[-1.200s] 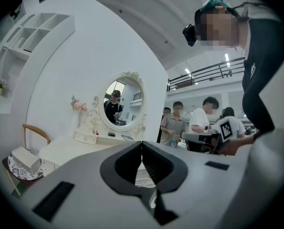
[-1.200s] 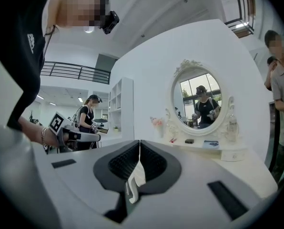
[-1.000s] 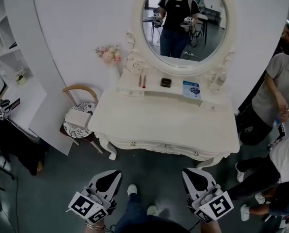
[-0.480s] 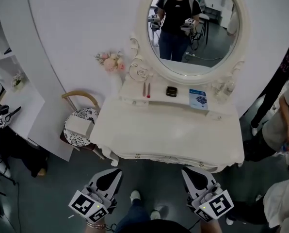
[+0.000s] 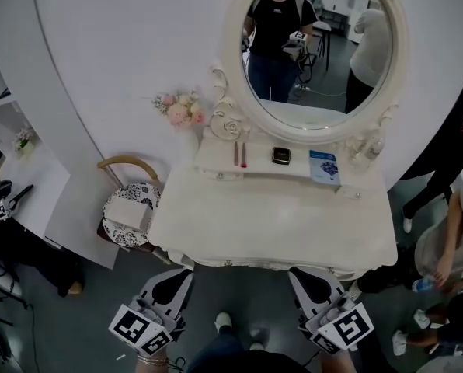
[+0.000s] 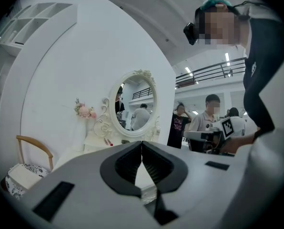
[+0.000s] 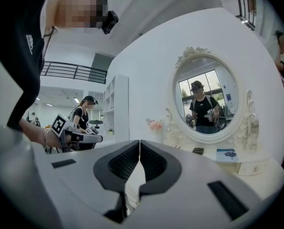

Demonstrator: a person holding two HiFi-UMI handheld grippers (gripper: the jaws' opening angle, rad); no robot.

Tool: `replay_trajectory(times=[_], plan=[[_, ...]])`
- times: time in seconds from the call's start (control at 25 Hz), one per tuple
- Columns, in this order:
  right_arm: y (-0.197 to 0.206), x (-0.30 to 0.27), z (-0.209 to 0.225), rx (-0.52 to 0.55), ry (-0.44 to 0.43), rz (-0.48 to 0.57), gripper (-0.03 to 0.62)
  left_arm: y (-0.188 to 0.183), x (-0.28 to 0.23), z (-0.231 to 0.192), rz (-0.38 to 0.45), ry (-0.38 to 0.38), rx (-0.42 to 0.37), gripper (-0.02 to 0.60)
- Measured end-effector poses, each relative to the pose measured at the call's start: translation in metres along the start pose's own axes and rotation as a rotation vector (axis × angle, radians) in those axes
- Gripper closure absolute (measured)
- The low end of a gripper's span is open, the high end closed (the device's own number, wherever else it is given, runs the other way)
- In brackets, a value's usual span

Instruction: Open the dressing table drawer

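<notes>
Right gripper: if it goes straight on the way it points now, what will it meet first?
Probably the front edge of the dressing table, toward its right end in the head view. The right gripper, fingers shut and empty, points level at it; the exact height is unclear.

We see a cream-white carved wooden dressing table (image 5: 270,224), a pink flower bunch (image 5: 181,112), a blue-covered booklet (image 5: 325,165), a small black box (image 5: 281,155) and a black-and-white patterned round chair cushion (image 5: 147,195).

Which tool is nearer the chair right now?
Left. The left tool is just right of the chair, closer to the person; the right tool is much farther right.
</notes>
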State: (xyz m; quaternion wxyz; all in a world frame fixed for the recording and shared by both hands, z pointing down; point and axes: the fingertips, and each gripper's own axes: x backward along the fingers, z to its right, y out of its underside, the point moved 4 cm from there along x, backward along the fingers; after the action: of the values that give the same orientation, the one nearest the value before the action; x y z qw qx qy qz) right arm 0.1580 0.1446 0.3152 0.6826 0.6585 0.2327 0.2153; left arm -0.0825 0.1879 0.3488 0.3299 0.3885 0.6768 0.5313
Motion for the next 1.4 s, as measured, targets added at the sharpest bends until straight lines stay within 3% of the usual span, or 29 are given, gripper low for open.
replay_trajectory(times=[0.88, 1.4], plan=[[0.01, -0.048, -0.02, -0.019, 0.056, -0.042, 0.574, 0.0, 0.003, -0.055, -0.029, 0.066, 0.008, 0.563], [0.022, -0.049, -0.018, -0.034, 0.064, -0.071, 0.574, 0.011, 0.001, -0.061, -0.043, 0.056, 0.029, 0.563]])
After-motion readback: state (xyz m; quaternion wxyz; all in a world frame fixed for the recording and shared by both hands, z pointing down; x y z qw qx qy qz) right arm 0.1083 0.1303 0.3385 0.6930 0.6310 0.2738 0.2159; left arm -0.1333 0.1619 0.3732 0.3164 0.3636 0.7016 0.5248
